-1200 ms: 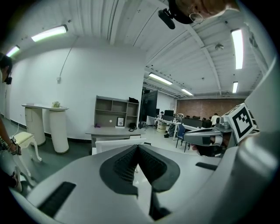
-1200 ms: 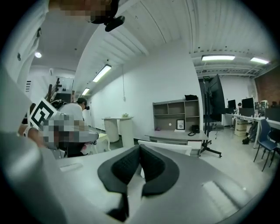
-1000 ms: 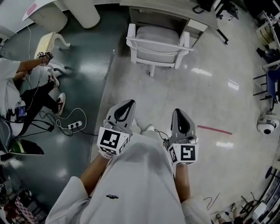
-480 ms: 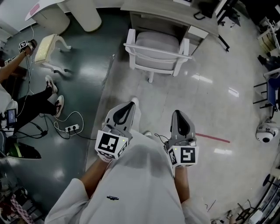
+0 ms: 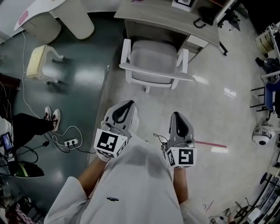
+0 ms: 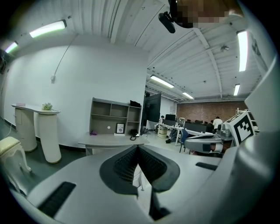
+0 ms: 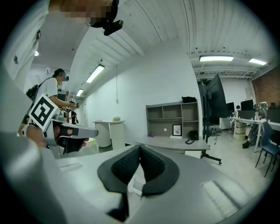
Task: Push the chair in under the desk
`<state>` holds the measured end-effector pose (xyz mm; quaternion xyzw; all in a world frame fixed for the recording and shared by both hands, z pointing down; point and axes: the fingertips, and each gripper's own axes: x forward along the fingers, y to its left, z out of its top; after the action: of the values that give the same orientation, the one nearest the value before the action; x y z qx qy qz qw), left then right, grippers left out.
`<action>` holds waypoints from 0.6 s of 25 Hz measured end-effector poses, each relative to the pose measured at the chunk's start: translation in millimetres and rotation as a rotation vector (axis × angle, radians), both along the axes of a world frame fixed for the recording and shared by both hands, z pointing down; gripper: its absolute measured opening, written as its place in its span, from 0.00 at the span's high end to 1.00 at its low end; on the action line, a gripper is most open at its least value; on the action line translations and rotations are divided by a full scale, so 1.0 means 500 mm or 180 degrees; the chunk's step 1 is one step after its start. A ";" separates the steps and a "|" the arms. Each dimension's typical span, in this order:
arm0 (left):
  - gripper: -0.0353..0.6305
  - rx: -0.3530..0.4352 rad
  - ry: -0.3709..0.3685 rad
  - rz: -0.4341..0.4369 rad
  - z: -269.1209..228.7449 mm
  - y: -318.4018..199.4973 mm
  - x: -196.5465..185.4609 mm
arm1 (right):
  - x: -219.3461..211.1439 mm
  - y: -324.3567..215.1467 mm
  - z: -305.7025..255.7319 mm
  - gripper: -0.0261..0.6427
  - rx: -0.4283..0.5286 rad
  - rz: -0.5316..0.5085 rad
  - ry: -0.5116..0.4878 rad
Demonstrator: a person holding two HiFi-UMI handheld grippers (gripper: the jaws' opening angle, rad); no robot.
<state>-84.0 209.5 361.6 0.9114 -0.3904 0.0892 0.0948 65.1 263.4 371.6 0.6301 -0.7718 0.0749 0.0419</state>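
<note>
Partly hidden items first. Chair (image 5: pixel 155 65): base almost wholly covered by the seat, one short white stem showing below the backrest. In both gripper views it is blocked by the gripper bodies, and only a white sliver shows under the pads. Desk (image 5: pixel 166 19): far side cut off by the top edge of the head view. Person at the left edge: only the dark-trousered legs and shoes (image 5: pixel 50 118) show.

Count:
- One chair, in front of the desk, backrest towards the wearer. The seat front is at the desk's near edge; whether it reaches underneath cannot be told.
- One desk, carrying one dark telephone (image 5: pixel 204 18) and one small framed picture (image 5: pixel 183 3).
- Two grippers. The left gripper (image 5: pixel 129 105) and right gripper (image 5: pixel 177 117) are both fully closed, pads pressed together with nothing between them. They are side by side, pointing at the chair, well short of the backrest and touching nothing.
- Two marker cubes (image 5: pixel 109 142), one on each gripper.
- One stool (image 5: pixel 40 61), one power strip (image 5: pixel 70 142), one red floor stripe (image 5: pixel 210 143), one open shelf unit (image 6: pixel 114 116) behind the desk.

Materials and shapes:
- Chair: white frame with two armrests and a curved back rail, grey padded seat.
- Desk: pale wood-grain top, rectangular.
- Gripper shells: smooth grey, tapering to a point, with black pads (image 6: pixel 127 164) of dimpled texture.
- Stool: cream cushion, curled white legs.
- Floor: glossy, light under the chair, dark to the left.
</note>
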 end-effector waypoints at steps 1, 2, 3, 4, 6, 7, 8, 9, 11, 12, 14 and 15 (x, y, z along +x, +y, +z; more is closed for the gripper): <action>0.94 -0.0003 0.0011 0.0033 -0.004 -0.028 -0.001 | -0.002 -0.029 -0.004 0.94 -0.0008 0.0017 0.0025; 0.94 -0.0007 0.0017 0.0071 -0.006 -0.053 -0.002 | -0.004 -0.058 -0.007 0.94 -0.0014 0.0038 0.0056; 0.94 -0.0016 0.0021 0.0112 -0.007 -0.078 -0.003 | -0.006 -0.085 -0.011 0.94 -0.0014 0.0066 0.0072; 0.94 -0.0030 0.0025 0.0152 -0.005 -0.102 -0.005 | -0.009 -0.111 -0.014 0.94 -0.0012 0.0099 0.0073; 0.94 -0.0061 0.0041 0.0207 -0.002 -0.147 -0.010 | -0.014 -0.157 -0.022 0.94 -0.0011 0.0151 0.0084; 0.94 -0.0072 0.0058 0.0213 0.000 -0.169 -0.013 | -0.017 -0.178 -0.028 0.94 -0.0010 0.0172 0.0103; 0.94 -0.0078 0.0083 0.0212 0.000 -0.191 -0.016 | -0.018 -0.200 -0.034 0.94 -0.0004 0.0197 0.0119; 0.94 -0.0078 0.0108 0.0216 0.000 -0.213 -0.017 | -0.018 -0.220 -0.039 0.94 0.0008 0.0224 0.0131; 0.94 -0.0073 0.0138 0.0254 -0.002 -0.247 -0.016 | -0.021 -0.252 -0.045 0.94 0.0029 0.0268 0.0147; 0.94 -0.0063 0.0142 0.0278 -0.003 -0.259 -0.017 | -0.025 -0.265 -0.045 0.94 0.0027 0.0283 0.0154; 0.94 -0.0049 0.0148 0.0302 -0.004 -0.282 -0.021 | -0.034 -0.290 -0.043 0.94 0.0020 0.0294 0.0161; 0.94 -0.0058 0.0153 0.0301 -0.001 -0.293 -0.023 | -0.039 -0.301 -0.045 0.94 0.0030 0.0280 0.0158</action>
<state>-95.5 63.3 361.0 0.9298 -0.3436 0.0753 0.1080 45.7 113.1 349.3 0.6653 -0.7423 0.0574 0.0548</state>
